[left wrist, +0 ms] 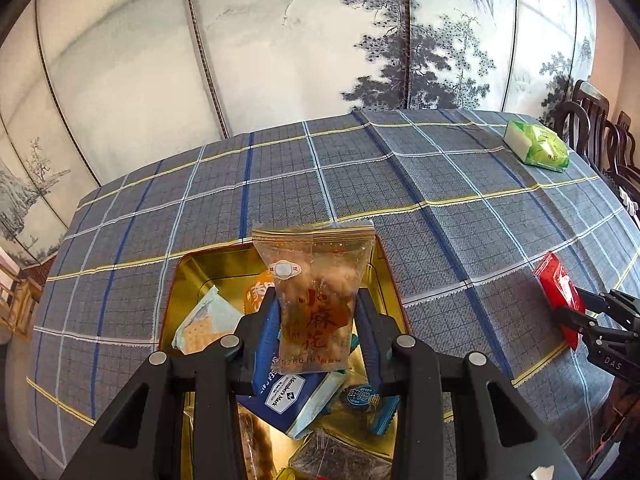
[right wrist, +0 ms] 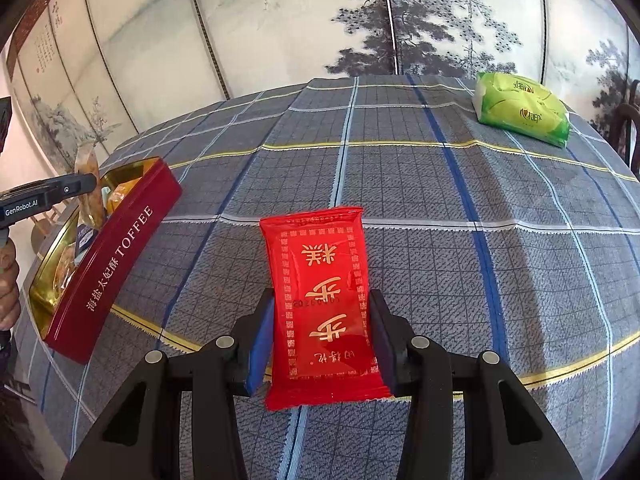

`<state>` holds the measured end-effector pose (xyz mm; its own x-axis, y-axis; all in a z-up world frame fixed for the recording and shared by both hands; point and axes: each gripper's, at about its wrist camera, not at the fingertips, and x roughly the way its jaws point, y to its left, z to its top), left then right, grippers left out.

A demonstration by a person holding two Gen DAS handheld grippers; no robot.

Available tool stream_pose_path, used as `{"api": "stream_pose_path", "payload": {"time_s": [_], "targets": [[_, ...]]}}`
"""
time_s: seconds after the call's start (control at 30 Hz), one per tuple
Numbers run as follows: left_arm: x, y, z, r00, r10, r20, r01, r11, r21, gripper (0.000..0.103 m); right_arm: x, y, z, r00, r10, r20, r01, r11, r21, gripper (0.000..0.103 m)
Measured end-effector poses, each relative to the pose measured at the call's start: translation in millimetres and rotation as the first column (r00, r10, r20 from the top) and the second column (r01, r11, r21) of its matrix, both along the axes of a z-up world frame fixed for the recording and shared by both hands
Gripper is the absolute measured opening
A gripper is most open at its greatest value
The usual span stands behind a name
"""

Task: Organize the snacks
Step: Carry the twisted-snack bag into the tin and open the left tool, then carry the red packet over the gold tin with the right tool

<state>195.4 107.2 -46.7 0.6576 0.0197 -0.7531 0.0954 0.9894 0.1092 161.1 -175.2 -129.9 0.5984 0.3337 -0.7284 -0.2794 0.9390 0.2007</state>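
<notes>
My left gripper (left wrist: 316, 312) is shut on a clear snack packet with red characters (left wrist: 316, 280) and holds it above the open gold-lined toffee tin (left wrist: 180, 276), which holds several snack packs. My right gripper (right wrist: 320, 328) is shut on a red snack packet with gold characters (right wrist: 320, 296), low over the checked tablecloth. From the right wrist view the tin's red side (right wrist: 116, 256) lies to the left, with the left gripper (right wrist: 52, 194) and its clear packet (right wrist: 90, 188) over it. From the left wrist view the right gripper (left wrist: 576, 316) and red packet (left wrist: 560, 296) are at the right.
A green tissue pack (left wrist: 538, 146) lies at the table's far right, also seen in the right wrist view (right wrist: 520, 108). A painted folding screen (left wrist: 280, 40) stands behind the table. Dark wooden chairs (left wrist: 600, 128) stand at the right edge.
</notes>
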Motion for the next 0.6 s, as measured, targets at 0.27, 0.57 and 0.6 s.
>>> {"api": "stream_pose_path", "payload": {"time_s": [0.27, 0.57, 0.6], "targets": [[-6.6, -5.5, 6.4, 0.999, -0.004, 0.042, 0.001, 0.999, 0.053, 0.038, 1.4, 0.5, -0.9, 1.0, -0.006, -0.006, 0.006, 1.0, -0.007, 0.046], [-53.7, -12.3, 33.5, 0.986, 0.024, 0.165, -0.044, 0.992, 0.119, 0.066, 1.1, 0.4, -0.7, 1.0, -0.024, -0.001, 0.024, 1.0, -0.018, 0.046], [-60.0, -13.1, 36.4, 0.984, 0.031, 0.174, -0.053, 0.991, 0.126, 0.068, 0.9, 0.5, -0.6, 1.0, -0.026, 0.0, 0.026, 0.999, -0.021, 0.046]]}}
